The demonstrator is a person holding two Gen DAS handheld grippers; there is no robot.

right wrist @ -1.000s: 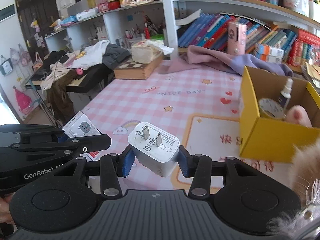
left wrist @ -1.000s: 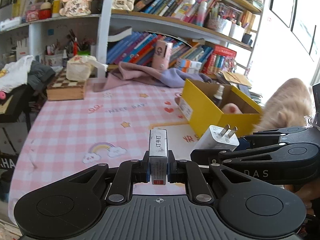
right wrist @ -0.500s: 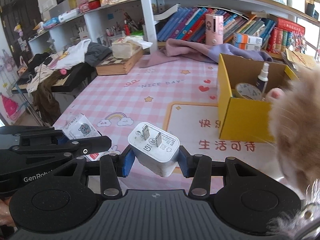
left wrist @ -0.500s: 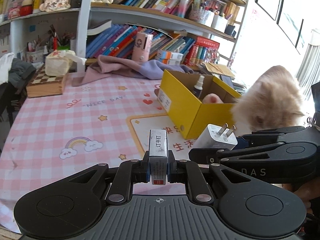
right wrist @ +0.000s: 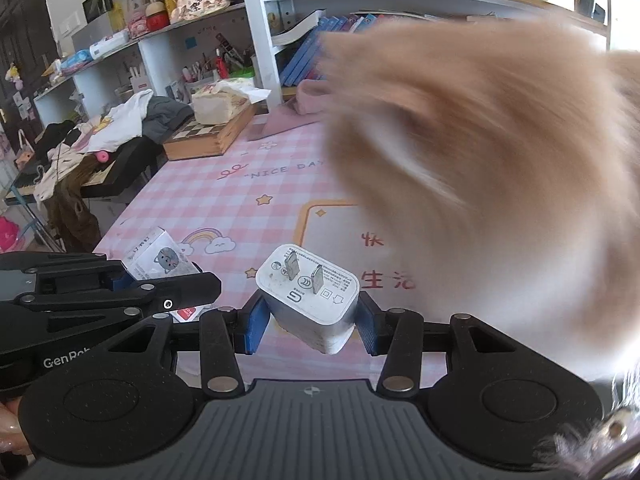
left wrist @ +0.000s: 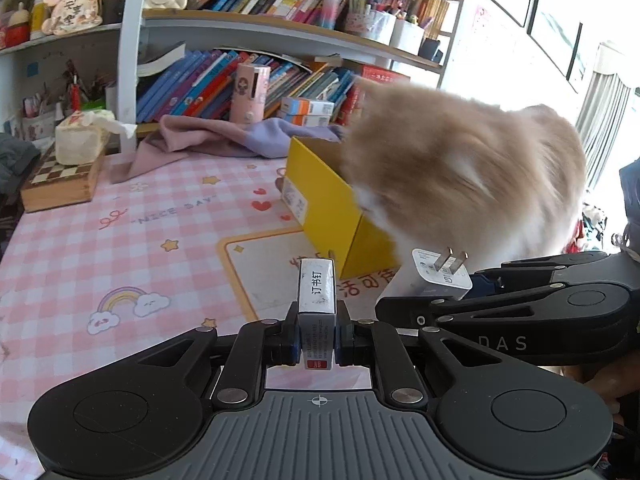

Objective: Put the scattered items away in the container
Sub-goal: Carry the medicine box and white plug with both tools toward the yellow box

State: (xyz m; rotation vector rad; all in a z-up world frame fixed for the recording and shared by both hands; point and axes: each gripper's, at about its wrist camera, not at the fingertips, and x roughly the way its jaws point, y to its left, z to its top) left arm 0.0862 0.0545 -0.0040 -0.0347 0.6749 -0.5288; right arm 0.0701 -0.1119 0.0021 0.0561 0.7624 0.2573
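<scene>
My left gripper (left wrist: 317, 336) is shut on a small grey staples box (left wrist: 316, 292), which stands upright between the pads. My right gripper (right wrist: 311, 326) is shut on a white charger plug (right wrist: 310, 300) with its two prongs facing up. In the left wrist view the yellow cardboard box (left wrist: 324, 204) stands ahead and to the right on the pink checked tablecloth (left wrist: 120, 248). A fluffy ginger cat (left wrist: 460, 168) leans over its open top and hides the inside. In the right wrist view the cat (right wrist: 480, 180) fills the right half and the yellow box is hidden.
At the table's back stand a wooden chessboard case (left wrist: 60, 184) with a tissue pack (left wrist: 80, 140) on it, a pink and purple cloth (left wrist: 208, 136) and full bookshelves. Clothes lie piled on a black stand (right wrist: 100, 148) off the table's left edge.
The cat has moved in over the yellow box and now covers its opening. Both views have swung closer to the box. Both grips are unchanged.
</scene>
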